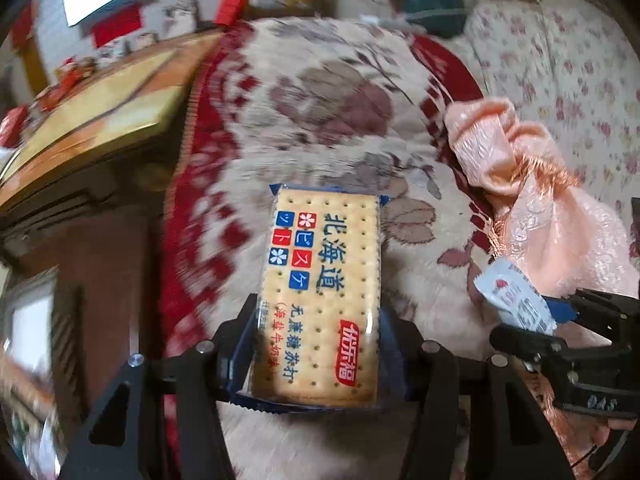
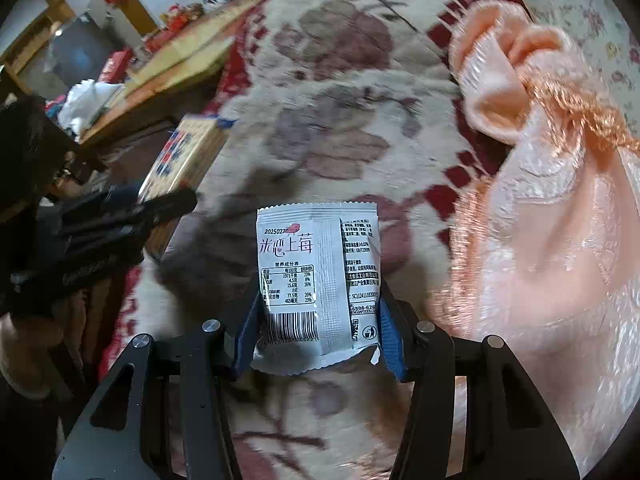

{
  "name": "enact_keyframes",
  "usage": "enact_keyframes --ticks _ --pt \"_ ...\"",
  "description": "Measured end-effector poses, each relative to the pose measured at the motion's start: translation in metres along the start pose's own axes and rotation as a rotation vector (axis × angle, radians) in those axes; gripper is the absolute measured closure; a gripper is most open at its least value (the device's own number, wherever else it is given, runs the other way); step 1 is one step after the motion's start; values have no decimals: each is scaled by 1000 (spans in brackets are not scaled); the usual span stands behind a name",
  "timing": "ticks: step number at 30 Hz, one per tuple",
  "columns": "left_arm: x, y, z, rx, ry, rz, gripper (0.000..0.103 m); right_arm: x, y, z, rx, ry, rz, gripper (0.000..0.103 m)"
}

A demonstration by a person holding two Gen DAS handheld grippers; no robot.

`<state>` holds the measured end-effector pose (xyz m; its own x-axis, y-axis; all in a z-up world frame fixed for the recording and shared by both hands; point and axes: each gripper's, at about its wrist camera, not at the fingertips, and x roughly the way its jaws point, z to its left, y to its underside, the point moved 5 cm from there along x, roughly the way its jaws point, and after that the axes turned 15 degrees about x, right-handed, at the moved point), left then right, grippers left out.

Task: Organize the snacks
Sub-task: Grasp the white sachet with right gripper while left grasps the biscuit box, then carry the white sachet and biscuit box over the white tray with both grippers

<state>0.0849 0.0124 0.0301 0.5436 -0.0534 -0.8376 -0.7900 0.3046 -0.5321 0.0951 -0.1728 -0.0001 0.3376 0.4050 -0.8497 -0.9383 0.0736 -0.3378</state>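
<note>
My left gripper [image 1: 318,320] is shut on a cracker packet [image 1: 322,292], a clear-wrapped soda cracker pack with blue Chinese lettering, held above the floral blanket [image 1: 332,92]. My right gripper [image 2: 318,304] is shut on a small white snack sachet [image 2: 320,288], its printed back side up. The right gripper with the sachet [image 1: 516,300] shows at the right of the left wrist view. The left gripper and cracker packet [image 2: 182,156] show at the left of the right wrist view. A peach satin drawstring bag [image 2: 552,208] lies to the right, its mouth [image 2: 500,92] gathered and partly open.
The floral red-and-cream blanket [image 2: 340,120] covers the bed surface below. A wooden table [image 1: 92,120] with red items stands to the left, beside the bed edge. A flowered cushion [image 1: 560,60] lies at the back right.
</note>
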Motion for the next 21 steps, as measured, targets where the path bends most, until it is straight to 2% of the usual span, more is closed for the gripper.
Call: enact_keyframes --ticks 7,11,16,21 --pt "-58 42 31 -78 -126 -61 45 -16 20 49 -43 -69 -6 52" --pt "-87 63 54 -107 -193 -81 45 -19 28 92 -95 -99 -5 52" --pt "-115 85 80 -142 -256 -92 45 -26 42 145 -182 -134 -16 52" --pt "-129 107 104 -196 -287 -89 45 -20 55 187 -241 -160 -2 52"
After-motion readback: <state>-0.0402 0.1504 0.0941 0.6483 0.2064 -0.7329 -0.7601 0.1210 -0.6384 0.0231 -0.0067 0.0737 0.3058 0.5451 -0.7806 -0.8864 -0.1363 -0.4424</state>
